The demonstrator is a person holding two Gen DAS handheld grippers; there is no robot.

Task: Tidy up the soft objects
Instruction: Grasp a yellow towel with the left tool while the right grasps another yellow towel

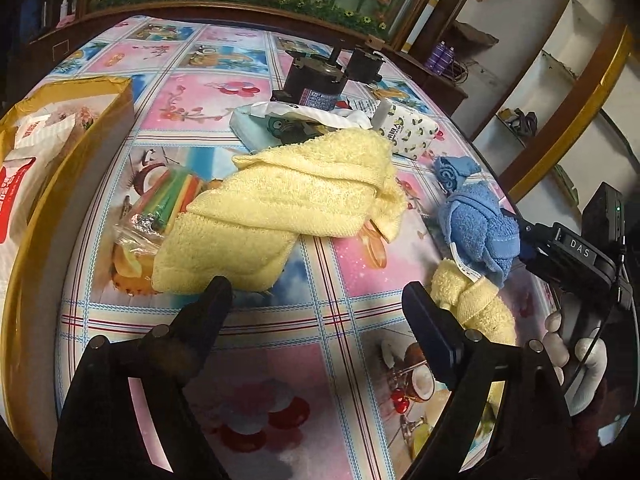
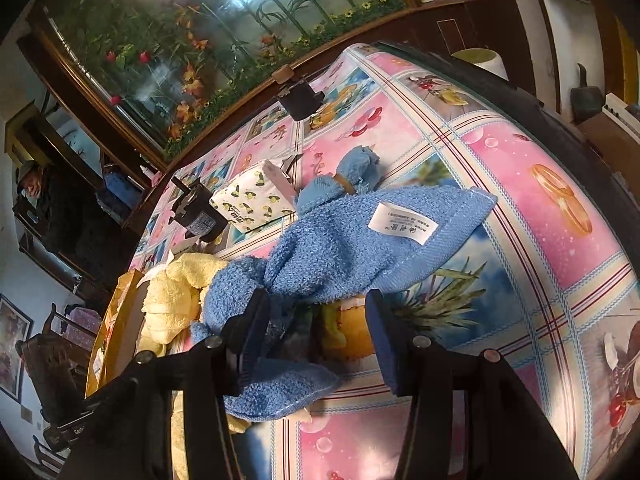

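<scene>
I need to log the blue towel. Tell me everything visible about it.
The blue towel is looped terry cloth with a flat woven hem and a white printed label. It lies crumpled, partly folded, on the patterned tablecloth, one end bunched toward the tissue pack. A yellow towel touches its left side. The right gripper stands open, one finger against a fold and a flap draped below it.

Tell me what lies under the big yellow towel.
The yellow towel covers part of a bag of colored strips at its left and a cartoon-printed packet behind. Anything else beneath is hidden.
</scene>
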